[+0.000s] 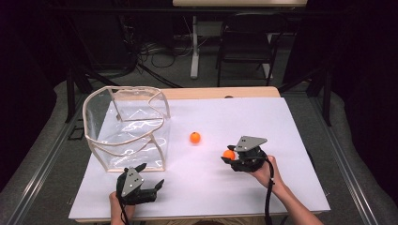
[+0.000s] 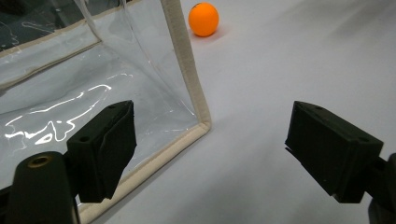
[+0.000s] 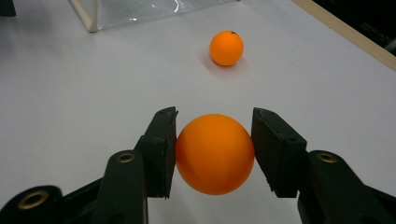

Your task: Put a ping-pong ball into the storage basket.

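The right gripper [image 3: 215, 149] clamps an orange ball [image 3: 215, 154] squarely between both pads. A second ball [image 3: 226, 47] lies ahead of them on the table [image 3: 70, 93]. The left gripper [image 2: 210, 154], jaws wide apart, rests just beside the clear bag [image 2: 70, 93].

Smooth matt orange ball [image 3: 215, 154]; glossy clear plastic bag [image 1: 126, 129], cloth-like beige edging; matt white tabletop [image 1: 234, 187]
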Available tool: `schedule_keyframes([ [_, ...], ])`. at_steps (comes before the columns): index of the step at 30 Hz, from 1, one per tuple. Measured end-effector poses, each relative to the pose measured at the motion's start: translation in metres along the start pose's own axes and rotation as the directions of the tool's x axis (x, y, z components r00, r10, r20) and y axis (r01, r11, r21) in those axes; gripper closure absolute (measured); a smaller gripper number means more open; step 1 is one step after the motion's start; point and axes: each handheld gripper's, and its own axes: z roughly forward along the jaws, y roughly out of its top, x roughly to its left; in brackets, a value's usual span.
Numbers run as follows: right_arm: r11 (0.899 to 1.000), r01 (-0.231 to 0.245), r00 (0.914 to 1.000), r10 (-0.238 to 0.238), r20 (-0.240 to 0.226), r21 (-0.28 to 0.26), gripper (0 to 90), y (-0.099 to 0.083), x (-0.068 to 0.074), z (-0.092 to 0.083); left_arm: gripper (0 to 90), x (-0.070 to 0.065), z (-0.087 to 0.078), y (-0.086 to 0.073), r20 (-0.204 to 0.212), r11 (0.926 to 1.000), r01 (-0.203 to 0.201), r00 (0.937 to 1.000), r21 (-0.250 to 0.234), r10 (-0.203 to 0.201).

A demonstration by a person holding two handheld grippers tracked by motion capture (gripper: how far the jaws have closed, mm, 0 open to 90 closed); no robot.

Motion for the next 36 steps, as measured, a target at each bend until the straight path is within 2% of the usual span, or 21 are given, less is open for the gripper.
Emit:
schedule_keyframes([
  [36, 0.999, 0.009, 0.9999, -0.01, -0.007, -0.051, 51.3, 0.025, -0.012, 0.012, 16.1, 0.002, 0.001, -0.001, 0.001, 1.0, -0.003, 1.0, 0.001, 0.003],
])
